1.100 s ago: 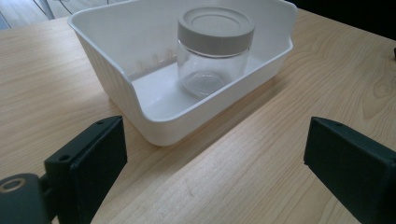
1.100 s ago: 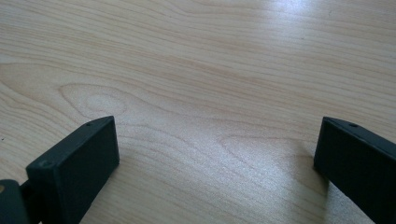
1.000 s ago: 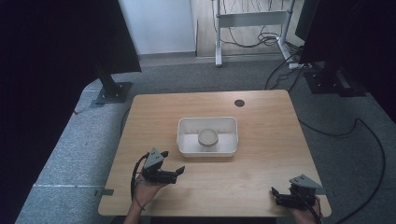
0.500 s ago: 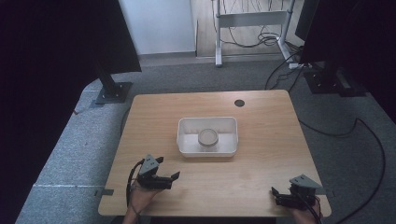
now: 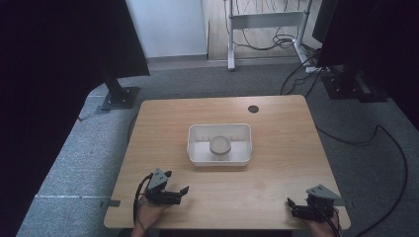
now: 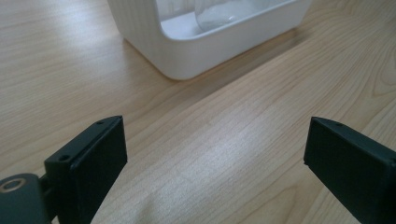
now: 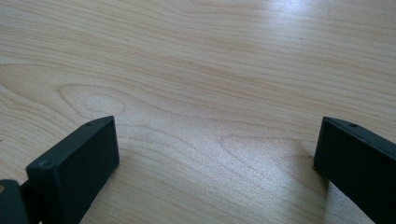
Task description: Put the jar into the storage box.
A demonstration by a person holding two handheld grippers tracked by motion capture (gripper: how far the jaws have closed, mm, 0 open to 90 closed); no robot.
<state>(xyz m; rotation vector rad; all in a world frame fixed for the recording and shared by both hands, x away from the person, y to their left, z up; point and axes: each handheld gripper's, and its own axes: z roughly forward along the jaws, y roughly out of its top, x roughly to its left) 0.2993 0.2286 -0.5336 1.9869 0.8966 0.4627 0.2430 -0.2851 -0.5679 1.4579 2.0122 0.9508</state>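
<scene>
Both grippers are seen low at the near edge of the wooden table, the left gripper at the near left and the right gripper at the near right, each with its jaws spread wide and nothing between them. The thing nearest to hand, a round jar with a pale lid, is found standing inside the white tub at the middle of the table, well apart from both grippers. In the left gripper view the tub's rounded corner is framed just ahead, so a reach from that side is judged to be the step in hand. It would be done well if the gripper is lifted over the rim first, brought down squarely on the jar, and closed only once the jaws straddle it, since the wall leaves little room. The tub looks like smooth, matt plastic with soft corners; the jar appears clear and glossy below its lid; the tabletop is light grained wood with a round cable hole at the far side.
</scene>
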